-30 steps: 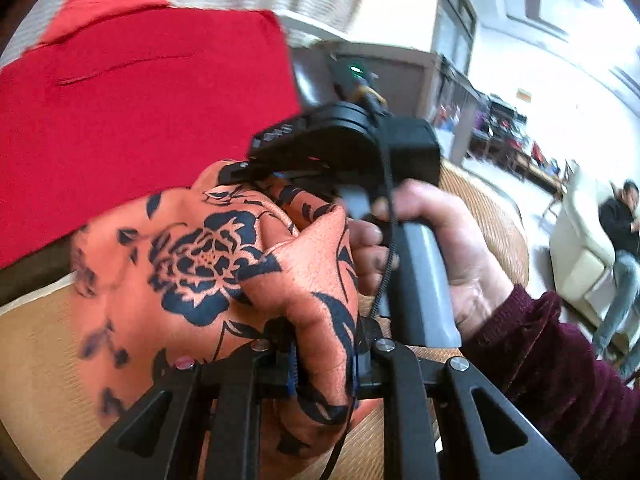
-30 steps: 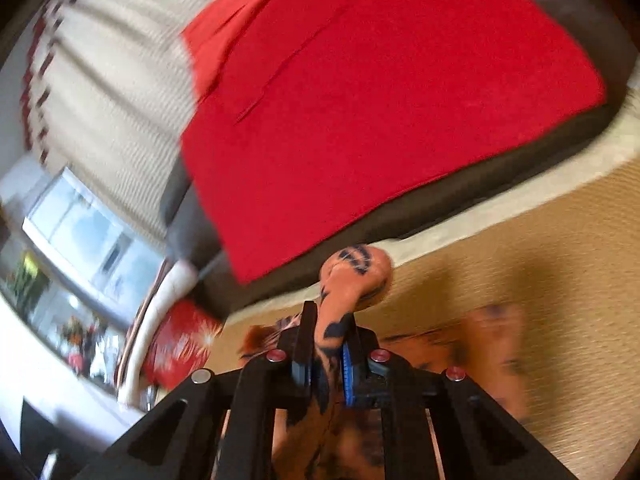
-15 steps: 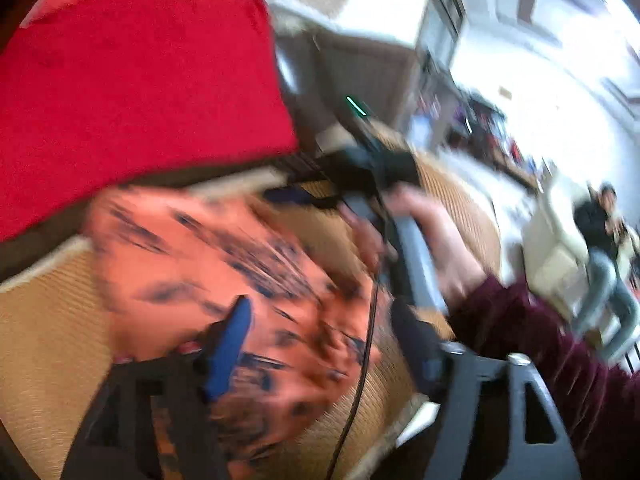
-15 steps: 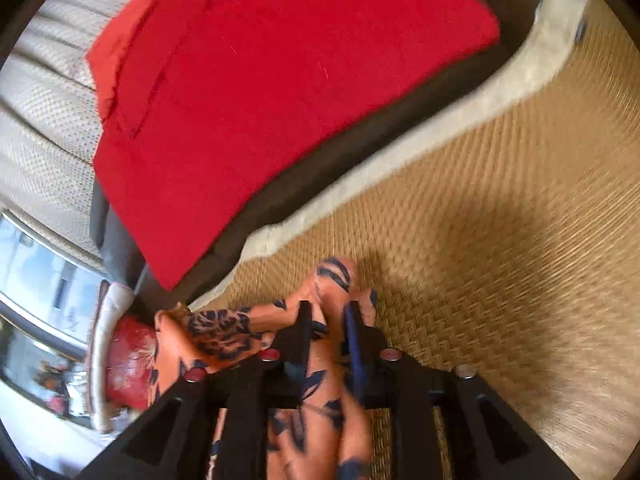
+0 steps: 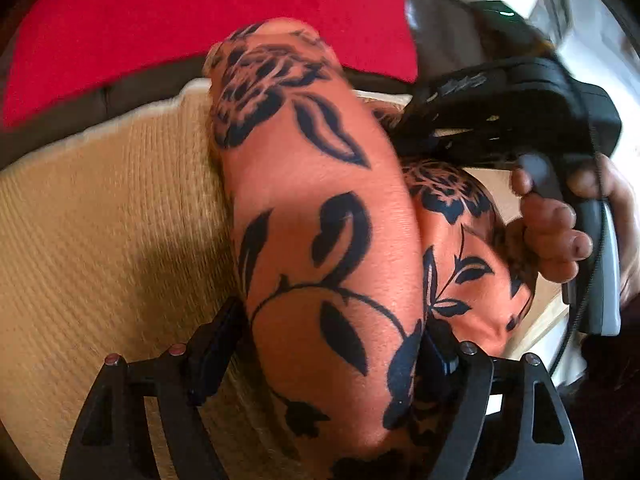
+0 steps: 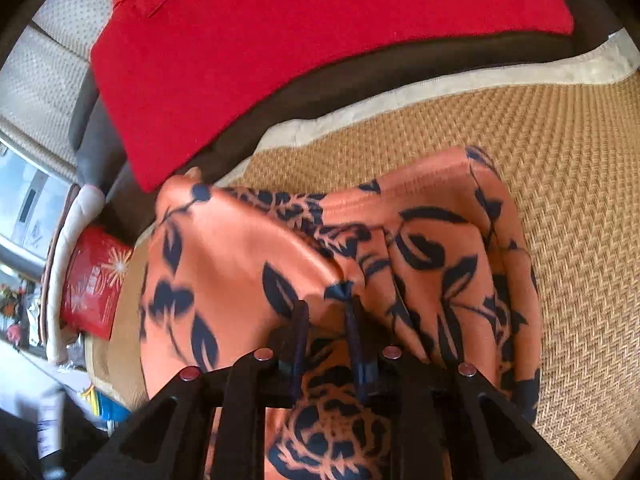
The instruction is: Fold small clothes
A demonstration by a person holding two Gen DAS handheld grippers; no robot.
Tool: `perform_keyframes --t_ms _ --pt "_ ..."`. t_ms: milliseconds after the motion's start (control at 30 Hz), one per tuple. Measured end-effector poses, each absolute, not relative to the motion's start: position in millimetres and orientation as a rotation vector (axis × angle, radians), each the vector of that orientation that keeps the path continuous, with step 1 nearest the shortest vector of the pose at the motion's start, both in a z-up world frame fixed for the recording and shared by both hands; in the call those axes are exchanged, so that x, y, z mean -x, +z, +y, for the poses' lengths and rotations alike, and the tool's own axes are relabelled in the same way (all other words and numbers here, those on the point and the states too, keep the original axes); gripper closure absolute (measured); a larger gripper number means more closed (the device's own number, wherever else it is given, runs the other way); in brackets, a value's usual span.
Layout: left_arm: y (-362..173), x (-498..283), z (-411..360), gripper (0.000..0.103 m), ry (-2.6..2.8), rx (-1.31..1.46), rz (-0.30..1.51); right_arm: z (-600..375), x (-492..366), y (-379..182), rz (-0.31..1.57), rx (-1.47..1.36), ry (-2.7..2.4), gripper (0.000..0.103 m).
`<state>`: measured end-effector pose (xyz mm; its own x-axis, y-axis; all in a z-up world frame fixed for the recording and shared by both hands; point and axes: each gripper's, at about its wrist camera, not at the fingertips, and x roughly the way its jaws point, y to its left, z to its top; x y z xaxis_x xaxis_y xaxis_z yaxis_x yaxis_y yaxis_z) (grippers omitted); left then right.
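The biggest thing I see is the woven mat, tan and flat, with a red cushion behind it. There is no worktop here; the mat is where I fold.

On the mat lies the orange cloth with dark flowers. It is bunched up and lumpy, not flat. One fat roll of it rises up in the left view, close to the camera.

My left tool is wide apart and opening a bit more. The fat roll sits between its two sides, and I think it only rests there and is not squeezed.

My right tool has its two sides a little apart, with a small tuck of cloth between them. I think it has let go, because the cloth looks loose there, but I am not sure. In the left view I see the right tool with a hand around its handle, just beside the cloth.

I judge that I am laying down a fold. To do it well, I should pull both tools back slowly so they do not drag the cloth. Then I should pat the lumps flat and line up the edges before the next fold.
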<state>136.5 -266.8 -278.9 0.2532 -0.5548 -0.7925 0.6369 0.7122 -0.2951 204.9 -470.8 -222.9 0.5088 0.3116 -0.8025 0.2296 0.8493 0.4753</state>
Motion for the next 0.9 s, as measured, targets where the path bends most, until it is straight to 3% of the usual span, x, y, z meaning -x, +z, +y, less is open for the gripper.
perform_keyframes --t_ms 200,300,400,500,900 --pt "-280.0 -129.9 -277.7 0.018 -0.804 -0.132 0.986 -448.7 -221.6 -173.8 0.856 -0.589 0.219 0.079" --pt "-280.8 -132.4 -259.9 0.017 -0.810 -0.101 0.996 -427.6 -254.9 -192.0 0.935 -0.585 0.281 0.079" --pt "-277.8 -135.5 -246.4 0.017 -0.791 -0.098 0.981 -416.3 -286.7 -249.3 1.120 -0.644 0.270 0.081" --pt "-281.0 -143.1 -237.9 0.016 -0.816 -0.051 1.023 -417.7 -292.8 -257.4 1.108 -0.685 0.306 0.080" --pt "-244.9 -144.5 -206.5 0.016 -0.789 -0.036 0.877 -466.4 -167.7 -177.6 0.908 -0.579 0.131 0.079"
